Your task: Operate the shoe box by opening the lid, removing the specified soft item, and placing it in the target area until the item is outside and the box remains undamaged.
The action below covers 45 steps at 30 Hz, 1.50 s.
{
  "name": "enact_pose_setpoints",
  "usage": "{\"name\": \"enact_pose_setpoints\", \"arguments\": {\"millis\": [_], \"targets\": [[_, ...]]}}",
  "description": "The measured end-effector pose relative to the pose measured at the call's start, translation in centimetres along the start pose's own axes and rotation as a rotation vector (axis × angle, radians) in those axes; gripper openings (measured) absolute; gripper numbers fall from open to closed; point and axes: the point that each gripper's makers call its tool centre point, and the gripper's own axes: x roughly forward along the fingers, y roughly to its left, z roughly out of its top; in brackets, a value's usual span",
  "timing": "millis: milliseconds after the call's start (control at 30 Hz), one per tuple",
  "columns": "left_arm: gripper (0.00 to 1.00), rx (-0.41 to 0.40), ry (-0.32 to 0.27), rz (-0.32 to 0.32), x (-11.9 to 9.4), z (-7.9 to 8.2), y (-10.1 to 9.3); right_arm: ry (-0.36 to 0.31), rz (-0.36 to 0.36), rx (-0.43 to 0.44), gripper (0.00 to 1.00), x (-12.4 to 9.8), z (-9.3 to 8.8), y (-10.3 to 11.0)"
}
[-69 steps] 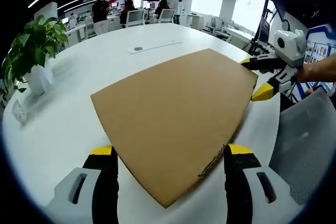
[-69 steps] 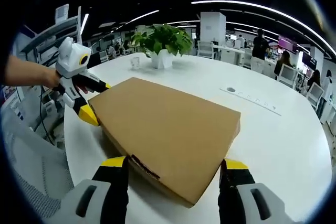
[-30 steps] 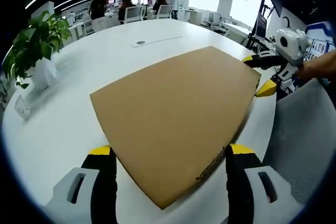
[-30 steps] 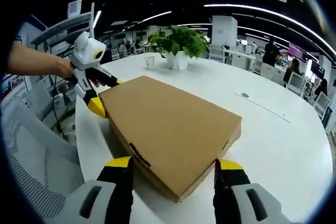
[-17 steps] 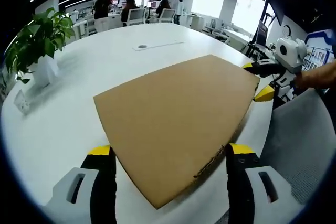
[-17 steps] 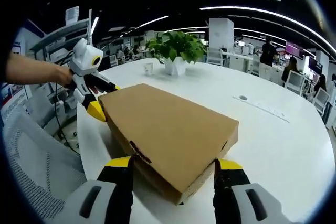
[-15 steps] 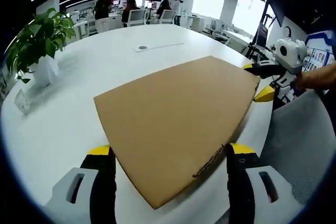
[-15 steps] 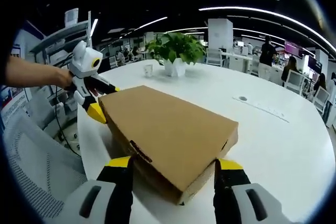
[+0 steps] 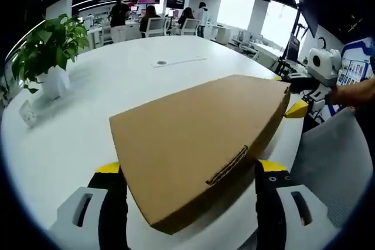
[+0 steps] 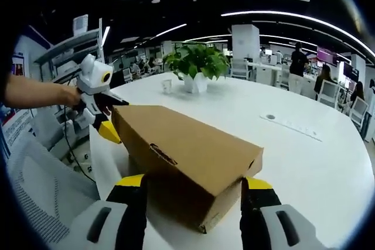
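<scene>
Shoe box: brown cardboard, lid closed, lying on the round white counter near its edge. A perforated tear strip ran along the lid's side in both views. The box appeared tilted, the side toward the person raised; whether it had left the counter could not be told.

Left tool: yellow-tipped black jaws spread wide, one on either side of the box's near corner. Contact with the cardboard could not be told. In the right gripper view the same tool sat at the box's far-left corner, one jaw above the lid edge and one yellow tip below it, held by a hand.

Right tool: jaws likewise wide apart, straddling the box's near corner, with nothing pinched between them. In the left gripper view it stood at the box's far-right corner, jaws parted above and below the lid edge; a firm grip could not be told.

Potted plant: green leaves in a white pot, on the counter well apart from the box.

Small white cup: just beside the plant.

Flat white strip with round socket: on the counter beyond the box.

Grey mesh chair: at the counter's edge, near the person.

Background: open office, several people at desks.
</scene>
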Motion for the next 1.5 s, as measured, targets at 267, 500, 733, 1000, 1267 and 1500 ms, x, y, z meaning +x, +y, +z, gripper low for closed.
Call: {"name": "enact_pose_setpoints", "arguments": {"millis": [267, 500, 733, 1000, 1267, 1500], "targets": [[0.93, 0.013, -0.009, 0.007, -0.3, 0.6, 0.0, -0.014, -0.012, -0.019, 0.60, -0.2, 0.8, -0.4], [0.82, 0.028, -0.051, 0.044, -1.1, 1.5, 0.8, -0.039, -0.029, -0.029, 0.53, -0.6, 2.0, -1.2], [0.69, 0.029, -0.074, 0.085, -1.4, 2.4, 1.7, -0.047, -0.049, -0.048, 0.44, -0.8, 2.8, -2.3], [0.58, -0.018, -0.119, 0.113, -2.1, 3.6, 2.7, -0.061, -0.074, -0.064, 0.34, -0.9, 3.9, -3.4], [0.45, -0.014, -0.135, 0.141, -2.4, 4.8, 3.9, -0.074, -0.095, -0.074, 0.26, -0.7, 5.3, -4.6], [0.34, -0.008, -0.148, 0.161, -2.7, 5.5, 5.0, -0.083, -0.107, -0.080, 0.22, -0.5, 6.1, -5.4]]}}
